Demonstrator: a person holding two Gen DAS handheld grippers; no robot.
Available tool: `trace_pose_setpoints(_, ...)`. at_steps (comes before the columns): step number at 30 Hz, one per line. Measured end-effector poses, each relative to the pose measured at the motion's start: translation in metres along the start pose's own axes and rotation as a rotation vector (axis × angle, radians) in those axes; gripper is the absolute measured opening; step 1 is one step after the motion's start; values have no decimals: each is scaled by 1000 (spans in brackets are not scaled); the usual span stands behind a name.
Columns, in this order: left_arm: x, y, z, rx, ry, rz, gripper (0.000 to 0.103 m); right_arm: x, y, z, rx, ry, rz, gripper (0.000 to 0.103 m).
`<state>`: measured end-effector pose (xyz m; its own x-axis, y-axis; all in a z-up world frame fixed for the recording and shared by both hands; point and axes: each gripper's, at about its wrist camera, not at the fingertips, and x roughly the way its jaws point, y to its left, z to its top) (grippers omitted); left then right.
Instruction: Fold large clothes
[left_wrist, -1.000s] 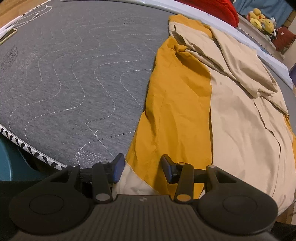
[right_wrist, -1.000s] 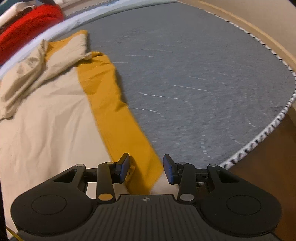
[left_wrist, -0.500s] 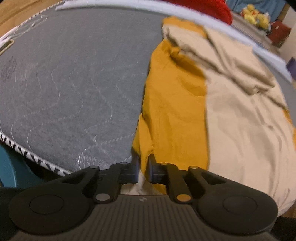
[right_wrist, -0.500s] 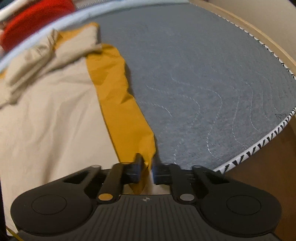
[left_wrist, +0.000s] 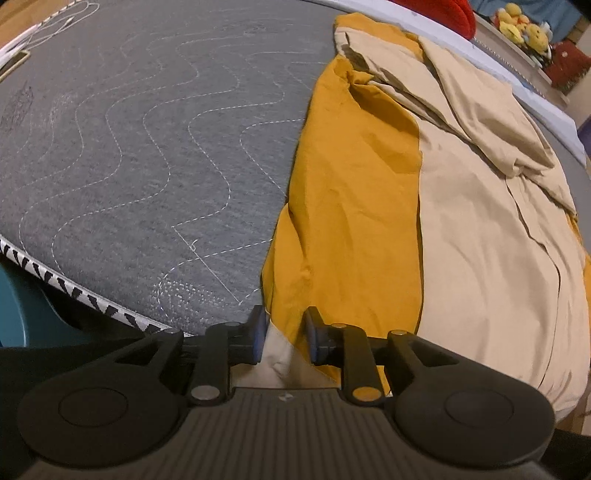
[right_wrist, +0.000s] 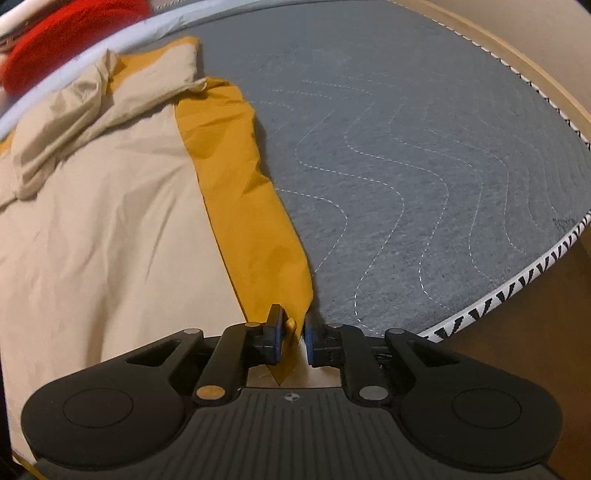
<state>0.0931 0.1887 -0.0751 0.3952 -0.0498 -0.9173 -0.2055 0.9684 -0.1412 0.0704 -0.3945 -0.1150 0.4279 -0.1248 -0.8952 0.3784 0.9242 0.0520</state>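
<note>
Both grippers, which stood wide open over the near hem a second ago, now have their jaws drawn in on cloth. On the left gripper (left_wrist: 283, 334) the jaws are partly closed, with a visible gap in which the mustard edge and a pale corner of the garment (left_wrist: 461, 221) sit. Whether the pads truly pinch it I cannot tell for sure, but it looks held. On the right gripper (right_wrist: 293, 334) the jaws are nearly together, and a small mustard fold stands between them, so this one seems to grip firmly.

The garment, a large mustard and beige piece, lies spread on the grey quilted mattress (left_wrist: 147, 147). Its near hem is at the grippers and its bunched top end is at the far side, just beside a red pillow (right_wrist: 70, 33).

To do this step well, I think both corners should rise together at the same height and travel forward toward the far end, keeping the hem tight between them so the fold line stays straight. The left grip may need tightening first.

The very corners are hidden under the gripper bodies. The middle of the hem between the two grippers is in neither view. Small yellow toys (left_wrist: 522, 24) at the far edge are too small to identify.
</note>
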Motion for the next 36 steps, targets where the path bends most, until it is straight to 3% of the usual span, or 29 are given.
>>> trace_pose_setpoints(4,-5,-8,-1,37,-31,3,7,-4,5,-1,-31,-24,-6,7)
trace_pose_setpoints(8,-26,-23,-2,136,-94,-13,5,-28,7,0,-32,-96,27,6)
trace_pose_setpoints(15,-102,-36,17,240,-220,-134,4,-99,15,13,-51,-246,195,5)
trace_pose_setpoints(20,-157,-33,27,257,-274,-222,2,-153,-10,26,13,-319,340,5)
trace_pose_setpoints(26,-215,-11,23,268,-291,-322,1,-217,-41,14,8,-383,494,5)
trace_pose_setpoints(31,-262,17,11,265,-265,-389,1,-257,-78,-10,61,-375,598,4)
trace_pose_setpoints(33,-267,32,14,230,-246,-410,1,-261,-91,-12,94,-372,621,4)
trace_pose_setpoints(36,-238,52,35,151,-200,-430,2,-244,-98,3,155,-343,644,4)
